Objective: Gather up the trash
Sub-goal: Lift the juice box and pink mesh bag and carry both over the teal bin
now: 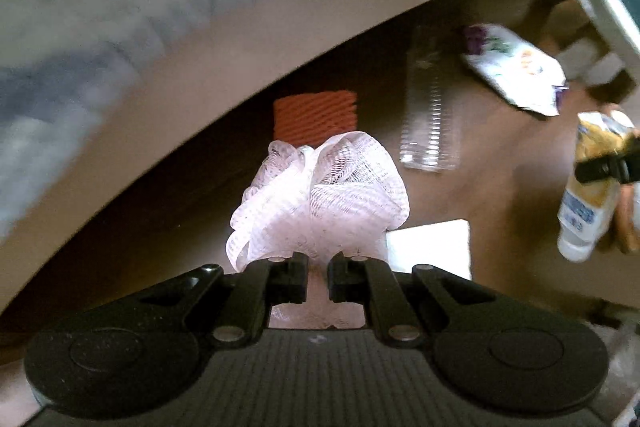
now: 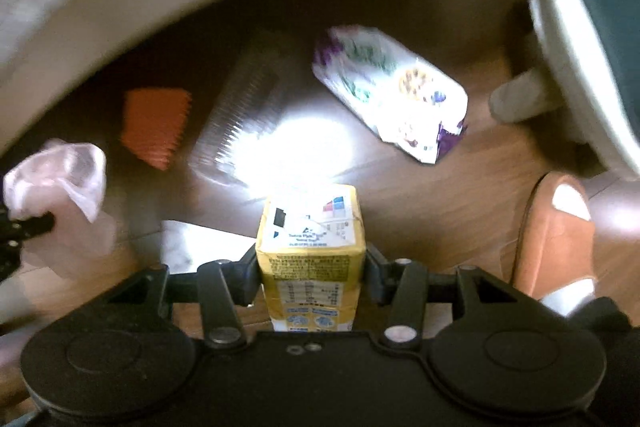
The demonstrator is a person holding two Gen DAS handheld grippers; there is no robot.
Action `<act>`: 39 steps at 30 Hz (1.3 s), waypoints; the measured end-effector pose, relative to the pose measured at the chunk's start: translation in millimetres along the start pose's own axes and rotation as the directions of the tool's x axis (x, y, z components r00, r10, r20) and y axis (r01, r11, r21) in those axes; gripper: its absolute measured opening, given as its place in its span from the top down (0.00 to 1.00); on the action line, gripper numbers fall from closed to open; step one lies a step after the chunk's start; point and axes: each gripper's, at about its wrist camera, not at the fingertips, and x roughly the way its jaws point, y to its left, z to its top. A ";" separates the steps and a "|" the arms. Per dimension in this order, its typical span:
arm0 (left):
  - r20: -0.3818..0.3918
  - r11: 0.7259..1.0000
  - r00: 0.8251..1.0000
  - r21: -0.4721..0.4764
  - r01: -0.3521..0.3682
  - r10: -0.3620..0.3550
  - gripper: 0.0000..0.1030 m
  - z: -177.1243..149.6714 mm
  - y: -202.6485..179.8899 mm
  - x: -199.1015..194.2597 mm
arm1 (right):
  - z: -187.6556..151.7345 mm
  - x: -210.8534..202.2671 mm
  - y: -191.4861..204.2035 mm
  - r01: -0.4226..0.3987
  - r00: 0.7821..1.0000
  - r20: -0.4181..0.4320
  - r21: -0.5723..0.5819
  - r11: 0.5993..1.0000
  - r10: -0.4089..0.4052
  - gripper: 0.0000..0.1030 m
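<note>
Left gripper (image 1: 318, 277) pinching pink mesh wad (image 1: 320, 195), right gripper (image 2: 311, 277) clamping yellow carton (image 2: 310, 247)

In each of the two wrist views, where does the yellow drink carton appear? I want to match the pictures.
Left wrist view: the yellow drink carton is at the far right edge, held by the right gripper.
Right wrist view: the carton is at the centre bottom, clamped in the right gripper.
Shared landmark: the orange ridged piece on the floor.
</note>
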 end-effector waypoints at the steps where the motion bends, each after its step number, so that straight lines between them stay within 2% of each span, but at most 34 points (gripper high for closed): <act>1: 0.008 1.000 1.000 0.009 0.008 -0.008 0.92 -0.7 -2.9 -14.4 | 0.1 -17.2 -5.6 -0.015 1.000 0.016 -0.008 1.000 0.015 0.52; 5: 0.064 0.999 0.997 0.033 0.029 -0.031 0.92 2.2 -14.2 -80.1 | -6.5 -80.8 -11.0 -0.066 0.992 0.103 -0.038 0.997 0.069 0.52; 9: 0.151 0.999 0.988 0.027 0.032 -0.036 0.92 9.5 -28.2 -143.6 | -19.5 -142.4 -19.7 -0.095 0.973 0.203 -0.075 0.993 0.108 0.52; 13: 0.234 0.999 0.971 0.004 0.048 -0.048 0.92 11.4 -47.1 -204.3 | -38.8 -197.7 -32.8 -0.109 0.949 0.284 -0.101 0.989 0.134 0.52; 19: 0.323 0.999 0.945 0.000 0.055 -0.052 0.92 6.2 -88.2 -271.5 | -66.3 -269.2 -58.2 -0.101 0.907 0.394 -0.135 0.986 0.147 0.52; 30: 0.472 0.998 0.879 0.051 0.044 -0.063 0.92 16.7 -181.8 -353.0 | -91.2 -373.2 -122.4 -0.064 0.797 0.587 -0.149 0.987 0.140 0.52; 35: 0.523 0.995 0.848 0.098 0.037 -0.083 0.92 40.1 -225.4 -382.3 | -85.0 -406.5 -156.3 -0.041 0.737 0.667 -0.123 0.992 0.113 0.52; 39: 0.550 0.990 0.828 0.138 0.037 -0.107 0.92 61.3 -258.6 -402.3 | -75.7 -426.3 -187.0 -0.027 0.705 0.705 -0.079 0.996 0.076 0.52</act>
